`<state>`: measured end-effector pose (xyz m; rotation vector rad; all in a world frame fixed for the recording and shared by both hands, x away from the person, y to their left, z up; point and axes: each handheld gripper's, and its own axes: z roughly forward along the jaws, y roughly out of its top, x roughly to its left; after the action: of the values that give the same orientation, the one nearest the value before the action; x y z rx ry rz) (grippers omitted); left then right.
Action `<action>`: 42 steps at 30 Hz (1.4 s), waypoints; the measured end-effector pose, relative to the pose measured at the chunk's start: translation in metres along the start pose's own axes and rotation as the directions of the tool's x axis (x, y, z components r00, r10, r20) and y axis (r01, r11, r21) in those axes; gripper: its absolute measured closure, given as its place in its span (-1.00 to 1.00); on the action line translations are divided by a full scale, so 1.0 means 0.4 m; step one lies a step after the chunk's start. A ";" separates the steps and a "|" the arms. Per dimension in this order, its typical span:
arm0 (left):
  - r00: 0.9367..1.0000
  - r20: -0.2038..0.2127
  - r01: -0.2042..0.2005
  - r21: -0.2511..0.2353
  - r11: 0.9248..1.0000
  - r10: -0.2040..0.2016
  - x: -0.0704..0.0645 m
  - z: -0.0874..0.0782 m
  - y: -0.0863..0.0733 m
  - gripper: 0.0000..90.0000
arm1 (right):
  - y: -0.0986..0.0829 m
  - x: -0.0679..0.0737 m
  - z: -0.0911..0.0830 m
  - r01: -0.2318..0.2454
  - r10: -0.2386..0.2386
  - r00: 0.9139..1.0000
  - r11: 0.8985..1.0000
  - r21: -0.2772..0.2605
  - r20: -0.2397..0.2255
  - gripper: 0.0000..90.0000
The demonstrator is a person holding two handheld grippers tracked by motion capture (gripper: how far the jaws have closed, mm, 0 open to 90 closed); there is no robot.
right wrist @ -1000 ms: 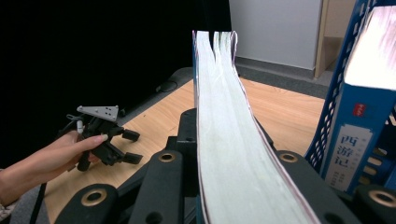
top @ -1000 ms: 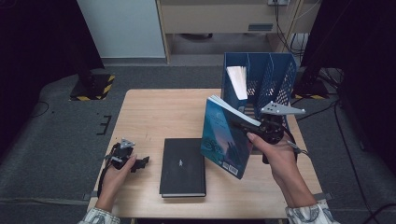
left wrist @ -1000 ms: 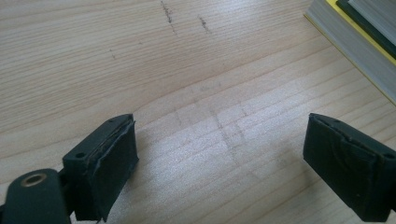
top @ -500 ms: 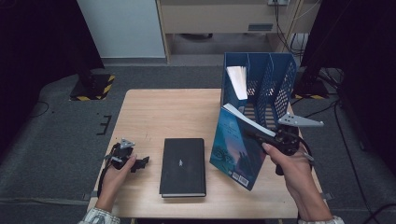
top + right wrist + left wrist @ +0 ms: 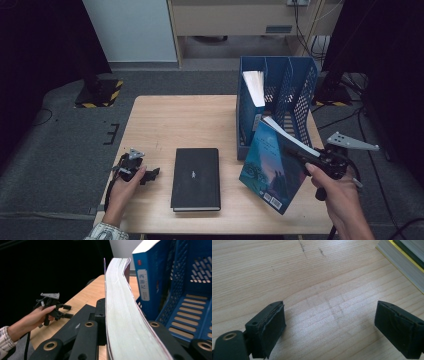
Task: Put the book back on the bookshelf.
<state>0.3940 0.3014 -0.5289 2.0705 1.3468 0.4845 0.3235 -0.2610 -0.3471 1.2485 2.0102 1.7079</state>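
R claw (image 5: 300, 154) pinches blue book (image 5: 272, 170), tilted, lower right of frame, beside blue rack (image 5: 300, 95). L claw (image 5: 150, 174) spread, resting on tabletop (image 5: 190, 120), lower left.

The bench (image 5: 180, 125) is looking like pale matt wood with scuffs, the blue file rack (image 5: 300, 90) is showing perforated plastic, and the paperback (image 5: 272, 170) is sporting a glossy cover over paper pages.

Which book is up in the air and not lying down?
The blue paperback, pinched by the right tool and tilted above the table. The black book lies flat on the table, and the blue-spined book stands in the file rack.
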 end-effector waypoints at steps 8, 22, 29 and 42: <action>1.000 -0.004 -0.009 0.003 1.000 0.009 -0.001 0.000 -0.001 -0.80 | 0.050 -0.018 -0.039 -0.037 0.038 0.999 0.998 -0.047 0.019 0.64; 1.000 -0.007 -0.023 0.007 1.000 0.023 -0.004 0.001 -0.002 -0.83 | 0.168 -0.063 -0.037 -0.068 0.072 0.995 0.995 -0.069 0.066 0.63; 0.999 -0.014 -0.034 -0.002 0.999 0.034 -0.004 0.005 -0.004 -0.85 | 0.203 -0.082 -0.037 -0.073 0.081 0.991 0.994 -0.078 0.109 0.63; 0.999 -0.017 -0.035 -0.033 0.999 0.034 -0.009 0.010 -0.013 -0.93 | 0.252 -0.122 -0.038 -0.090 0.104 0.979 0.992 -0.087 0.175 0.63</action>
<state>0.3913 0.2985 -0.5352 2.0693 1.3055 0.5364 0.3893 -0.3102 -0.2696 1.4396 1.7897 1.6340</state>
